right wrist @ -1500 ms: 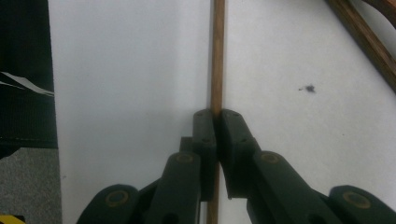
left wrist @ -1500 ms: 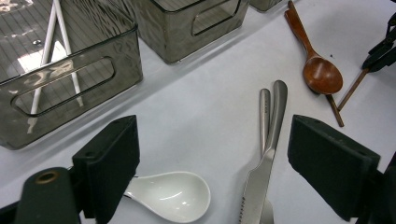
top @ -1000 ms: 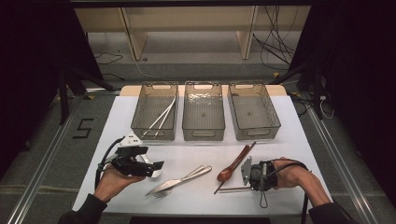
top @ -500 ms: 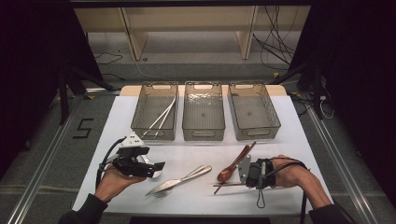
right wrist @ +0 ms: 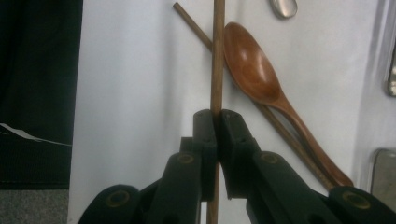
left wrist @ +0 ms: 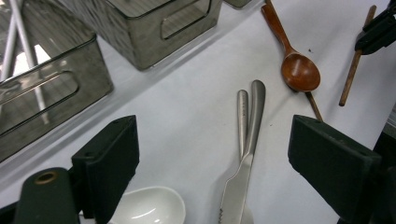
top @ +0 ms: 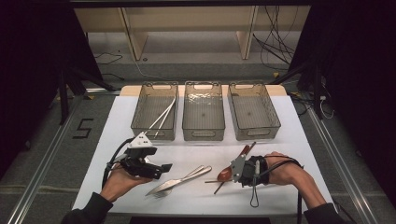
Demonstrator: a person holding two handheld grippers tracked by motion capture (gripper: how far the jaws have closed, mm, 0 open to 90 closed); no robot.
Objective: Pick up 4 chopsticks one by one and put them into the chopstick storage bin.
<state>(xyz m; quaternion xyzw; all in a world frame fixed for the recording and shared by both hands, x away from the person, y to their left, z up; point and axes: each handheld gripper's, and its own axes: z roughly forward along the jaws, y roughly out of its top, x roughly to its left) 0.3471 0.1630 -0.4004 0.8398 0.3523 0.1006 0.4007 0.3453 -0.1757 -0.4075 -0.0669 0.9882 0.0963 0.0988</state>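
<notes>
The wooden chopstick, pinched between the shut jaws of the right gripper, has come up a little off the table since a second ago; the pick looks secured, ready for carrying to a bin. In the high view its long axis lies nearly level across the lower right, tip pointing left, over the second chopstick beside the wooden spoon. The left gripper hovers with jaws wide apart above the knife and fork, lower left.

Brown wooden chopstick; reddish-brown spoon; silver knife; white table; black jaws.
</notes>
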